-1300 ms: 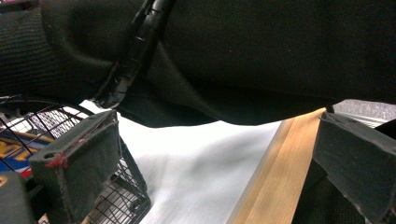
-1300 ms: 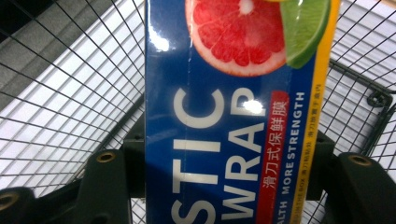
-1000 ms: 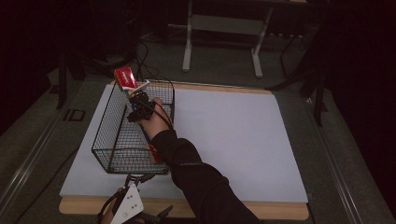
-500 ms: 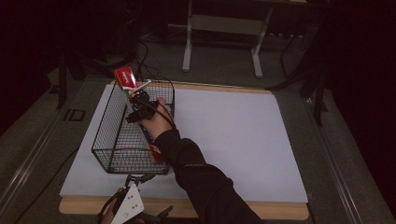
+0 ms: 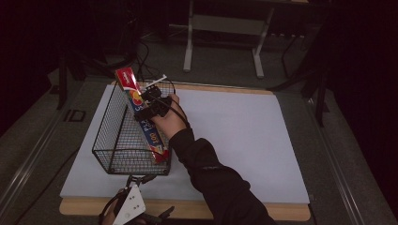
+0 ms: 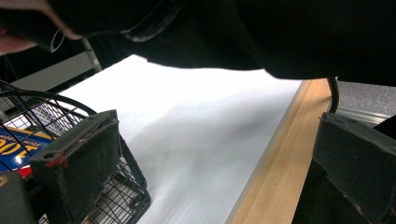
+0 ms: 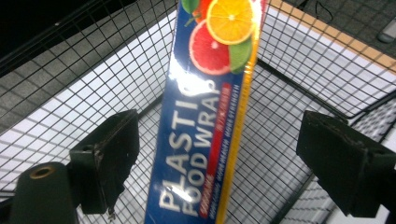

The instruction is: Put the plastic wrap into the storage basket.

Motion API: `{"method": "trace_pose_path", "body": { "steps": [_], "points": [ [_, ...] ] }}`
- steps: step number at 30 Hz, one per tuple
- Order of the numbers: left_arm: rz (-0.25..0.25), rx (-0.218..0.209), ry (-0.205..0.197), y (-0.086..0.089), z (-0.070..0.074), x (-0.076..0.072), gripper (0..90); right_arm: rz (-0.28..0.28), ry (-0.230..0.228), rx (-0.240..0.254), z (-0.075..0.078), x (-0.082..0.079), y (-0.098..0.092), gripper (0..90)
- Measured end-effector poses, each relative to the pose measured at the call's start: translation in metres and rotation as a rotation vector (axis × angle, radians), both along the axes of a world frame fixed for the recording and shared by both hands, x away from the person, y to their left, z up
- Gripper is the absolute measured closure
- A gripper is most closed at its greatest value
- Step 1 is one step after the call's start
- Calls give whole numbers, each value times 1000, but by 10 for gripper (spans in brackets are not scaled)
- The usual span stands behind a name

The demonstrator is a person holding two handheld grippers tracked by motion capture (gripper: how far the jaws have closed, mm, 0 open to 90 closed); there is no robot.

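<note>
A long blue box of plastic food wrap (image 5: 149, 133) (image 7: 201, 140) leans slantwise in a black wire basket (image 5: 101, 140) (image 7: 303, 60), its red end poking over the far rim. My right gripper (image 5: 146, 97) (image 7: 222, 140) hovers just above the box. Its jaws have just been opening and now stand open, either side of the box without touching it. My left gripper (image 5: 137, 180) (image 6: 217, 163) rests at the table's near edge, just in front of the basket (image 6: 135, 186), open with nothing between its jaws. A corner of the box (image 6: 18, 144) shows through the mesh.
The basket stands on the left part of a white mat (image 5: 234, 140) that covers a wooden table (image 5: 286, 213). The person's dark right sleeve (image 5: 211, 173) (image 6: 233, 32) reaches across the near middle. Dark floor and a metal stand (image 5: 220, 28) lie beyond the table.
The right gripper has let go of the box and lifted back a little from it, jaws spreading. The box stays leaning in the basket. The left gripper has kept still.
</note>
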State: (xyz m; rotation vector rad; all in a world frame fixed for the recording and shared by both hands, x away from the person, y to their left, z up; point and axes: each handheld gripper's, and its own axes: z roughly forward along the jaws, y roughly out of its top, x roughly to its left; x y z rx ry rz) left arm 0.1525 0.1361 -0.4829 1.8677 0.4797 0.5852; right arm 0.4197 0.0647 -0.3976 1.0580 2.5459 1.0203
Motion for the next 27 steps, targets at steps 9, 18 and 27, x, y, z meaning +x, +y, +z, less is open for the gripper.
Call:
{"method": "trace_pose_path", "body": {
  "steps": [9, 18, 27],
  "points": [
    [2, 6, 2, 0, -1, 0, 16, -12, -13, 38, 7, -5, -34, 136],
    [2, 15, 5, -1, -2, 1, 16, -27, -27, 53, 9, -10, -67, 138],
    [0, 19, 5, -1, -2, 2, 16, -29, -38, 44, 2, -19, -98, 138]
  ]
}}
